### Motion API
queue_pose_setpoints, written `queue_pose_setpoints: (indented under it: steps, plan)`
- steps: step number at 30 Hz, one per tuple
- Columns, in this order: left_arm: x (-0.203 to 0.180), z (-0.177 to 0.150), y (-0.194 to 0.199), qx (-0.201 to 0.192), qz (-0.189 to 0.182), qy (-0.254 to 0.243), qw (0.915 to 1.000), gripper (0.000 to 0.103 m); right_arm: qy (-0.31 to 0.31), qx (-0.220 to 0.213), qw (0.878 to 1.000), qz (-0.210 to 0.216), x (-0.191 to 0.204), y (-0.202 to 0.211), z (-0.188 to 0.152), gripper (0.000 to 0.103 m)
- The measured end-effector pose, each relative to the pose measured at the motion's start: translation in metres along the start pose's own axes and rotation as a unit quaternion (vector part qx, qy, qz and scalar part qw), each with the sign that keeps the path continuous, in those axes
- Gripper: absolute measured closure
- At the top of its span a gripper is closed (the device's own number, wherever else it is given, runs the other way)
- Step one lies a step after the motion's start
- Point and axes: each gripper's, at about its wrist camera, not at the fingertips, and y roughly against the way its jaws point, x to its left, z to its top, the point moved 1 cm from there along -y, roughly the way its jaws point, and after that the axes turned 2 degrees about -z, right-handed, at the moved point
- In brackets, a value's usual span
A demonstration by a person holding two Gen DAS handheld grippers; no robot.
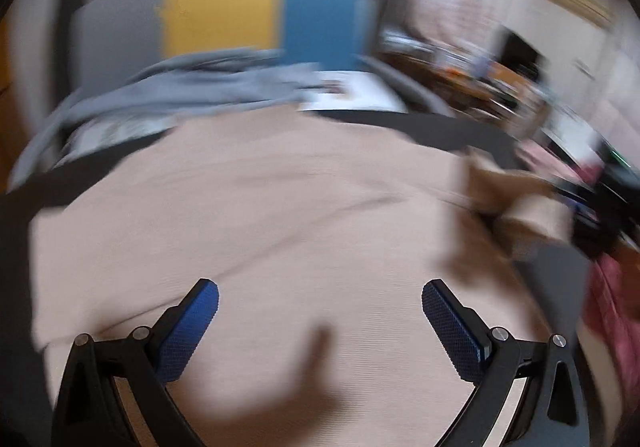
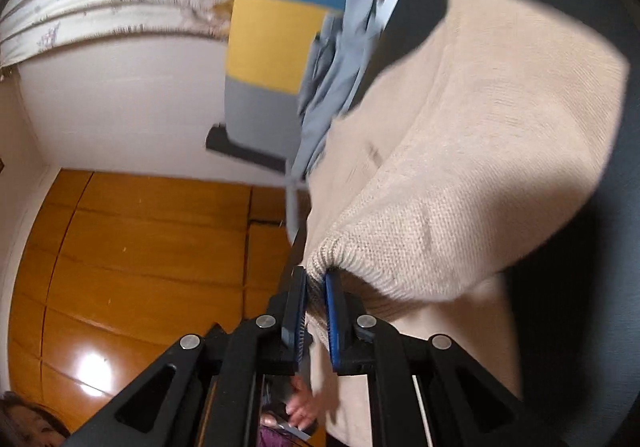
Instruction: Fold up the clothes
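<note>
A beige knit sweater (image 1: pixel 260 215) lies spread on a dark table (image 1: pixel 460 131). My left gripper (image 1: pixel 320 299) is open and empty, hovering just above the sweater's near part. In the right wrist view my right gripper (image 2: pixel 316 279) is shut on the ribbed cuff of the sweater's sleeve (image 2: pixel 460 151) and holds it lifted above the table (image 2: pixel 580 287). That lifted sleeve also shows at the right of the left wrist view (image 1: pixel 516 199), blurred.
A grey garment (image 1: pixel 160 95) lies at the table's far edge, also in the right wrist view (image 2: pixel 332 79). Behind it stands a grey, yellow and blue panel (image 1: pixel 224 11). A pink cloth (image 1: pixel 612 311) lies at the right. Wooden floor (image 2: pixel 140 247) lies beside the table.
</note>
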Motion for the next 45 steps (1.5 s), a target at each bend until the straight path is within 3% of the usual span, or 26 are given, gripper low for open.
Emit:
queue_pose_setpoints:
  steps: [4, 7, 8, 9, 11, 16, 23, 26, 28, 29, 30, 31, 32, 35, 40, 45]
  plan:
    - [-0.048, -0.004, -0.010, -0.027, 0.016, -0.117, 0.9927, 0.000, -0.029, 0.034, 0.999, 0.001, -0.012, -0.051, -0.008, 0.095]
    - [-0.057, -0.011, -0.033, 0.003, 0.038, -0.152, 0.9876, 0.000, -0.019, 0.035, 0.999, -0.034, -0.016, -0.066, -0.009, 0.090]
    - [-0.055, -0.011, -0.039, 0.014, 0.043, -0.147, 0.9881, 0.000, -0.012, 0.032, 0.998, -0.049, -0.016, -0.069, -0.008, 0.080]
    - [-0.052, -0.012, -0.046, 0.025, 0.048, -0.142, 0.9884, 0.000, -0.005, 0.030, 0.998, -0.063, -0.016, -0.071, -0.008, 0.077]
    - [-0.046, -0.011, -0.054, 0.042, 0.035, -0.114, 0.9920, 0.000, 0.011, 0.025, 0.995, -0.092, -0.016, -0.075, -0.008, 0.077]
    - [-0.035, -0.009, -0.071, 0.074, -0.020, -0.041, 0.9962, 0.000, 0.141, -0.045, 0.978, -0.147, 0.012, -0.037, -0.037, 0.077]
    - [-0.048, 0.012, -0.095, 0.094, -0.034, -0.039, 0.9942, 0.000, 0.232, -0.053, 0.942, -0.235, 0.007, -0.025, -0.086, 0.077]
    - [-0.051, 0.024, -0.103, 0.104, -0.045, -0.035, 0.9930, 0.001, 0.237, -0.057, 0.940, -0.239, -0.002, -0.034, -0.089, 0.078]
    - [-0.051, 0.028, -0.102, 0.111, -0.064, -0.019, 0.9916, 0.024, 0.226, -0.065, 0.946, -0.225, -0.006, -0.031, -0.089, 0.078]
    - [-0.051, 0.031, -0.102, 0.118, -0.072, -0.009, 0.9904, 0.053, 0.226, -0.067, 0.946, -0.221, -0.008, -0.029, -0.089, 0.078]
    - [-0.050, 0.034, -0.103, 0.130, -0.069, 0.000, 0.9891, 0.072, 0.226, -0.070, 0.947, -0.216, -0.010, -0.028, -0.089, 0.078]
    - [-0.048, 0.037, -0.103, 0.141, -0.069, 0.010, 0.9876, 0.079, 0.226, -0.072, 0.948, -0.212, -0.012, -0.027, -0.089, 0.078]
    - [-0.046, 0.042, -0.101, 0.145, -0.074, 0.022, 0.9864, 0.096, 0.236, -0.073, 0.945, -0.215, -0.011, -0.027, -0.092, 0.078]
    - [-0.032, 0.066, -0.076, 0.118, -0.096, 0.051, 0.9870, 0.096, 0.258, -0.079, 0.937, -0.224, -0.008, -0.028, -0.098, 0.078]
    - [-0.004, 0.122, -0.020, 0.049, -0.119, 0.075, 0.9889, 0.096, 0.259, -0.085, 0.936, -0.225, -0.009, -0.027, -0.101, 0.078]
    - [0.050, 0.157, 0.022, 0.008, -0.089, 0.098, 0.9911, 0.096, 0.248, -0.082, 0.940, -0.220, -0.010, -0.028, -0.097, 0.078]
